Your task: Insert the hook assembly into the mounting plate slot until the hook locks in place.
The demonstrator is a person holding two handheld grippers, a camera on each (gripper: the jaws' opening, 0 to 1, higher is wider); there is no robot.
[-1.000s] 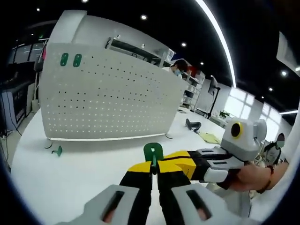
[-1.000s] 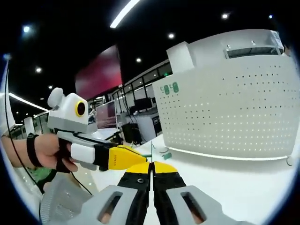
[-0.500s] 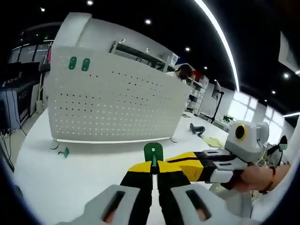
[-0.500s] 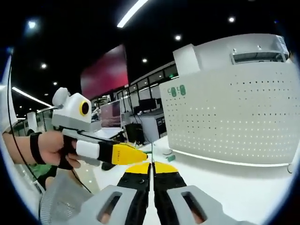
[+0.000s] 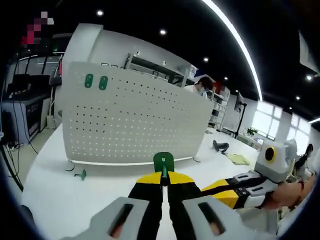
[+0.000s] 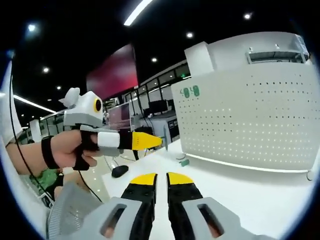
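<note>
Now my left gripper (image 5: 163, 181) pinches the hook (image 5: 163, 163) at its jaw tips; my right gripper (image 6: 161, 178) stands narrowly parted, empty.

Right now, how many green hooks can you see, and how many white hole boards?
Green hooks on the board: 2
Green hook in the left gripper: 1
Green hook on the table: 1
White pegboard: 1
Total: 5

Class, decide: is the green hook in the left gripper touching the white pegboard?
Apart. In the left gripper view, the left gripper is shut on the green hook, and bare white table lies between it and the pegboard standing farther off.
</note>
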